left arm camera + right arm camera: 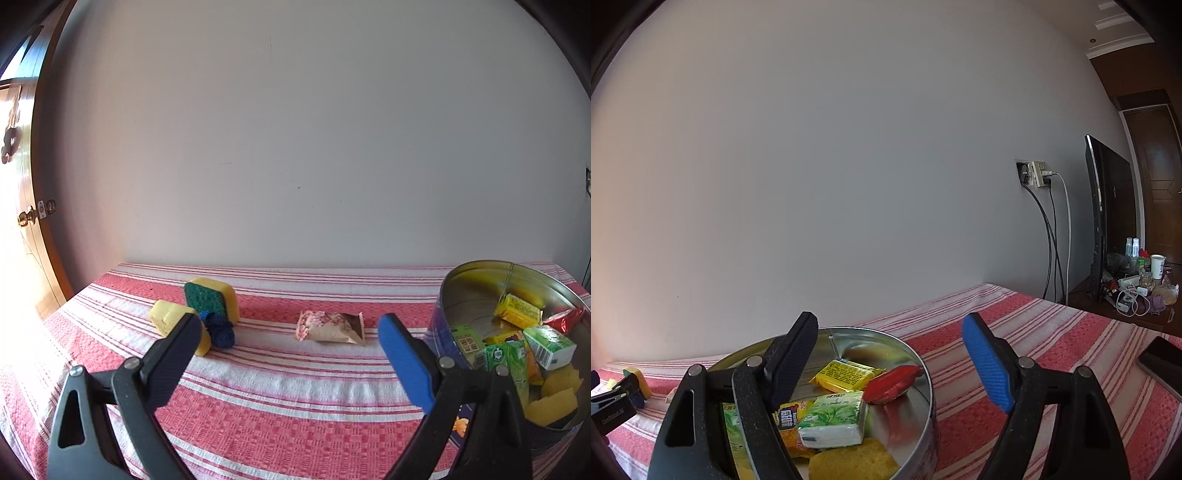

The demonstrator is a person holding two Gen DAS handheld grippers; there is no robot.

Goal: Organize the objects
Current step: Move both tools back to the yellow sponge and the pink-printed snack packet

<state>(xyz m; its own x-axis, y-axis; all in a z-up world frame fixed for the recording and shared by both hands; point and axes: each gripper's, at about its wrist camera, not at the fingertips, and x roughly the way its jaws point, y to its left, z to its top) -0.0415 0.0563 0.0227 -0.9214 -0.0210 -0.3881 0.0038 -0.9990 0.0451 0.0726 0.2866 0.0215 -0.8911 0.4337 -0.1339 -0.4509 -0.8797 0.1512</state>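
Snack packet mid-table looks light and crinkly, best pinched across its middle by the wide-open, empty left gripper.

Left tongs spread wide and empty, right tongs likewise, both angled slightly downward

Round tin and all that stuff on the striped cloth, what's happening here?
A person is sorting items into the round tin with two handheld grippers. It already holds packets and sponges. The left gripper, open and empty, faces the snack packet, sponges and blue bundle left on the cloth. The right gripper hangs open by the tin.
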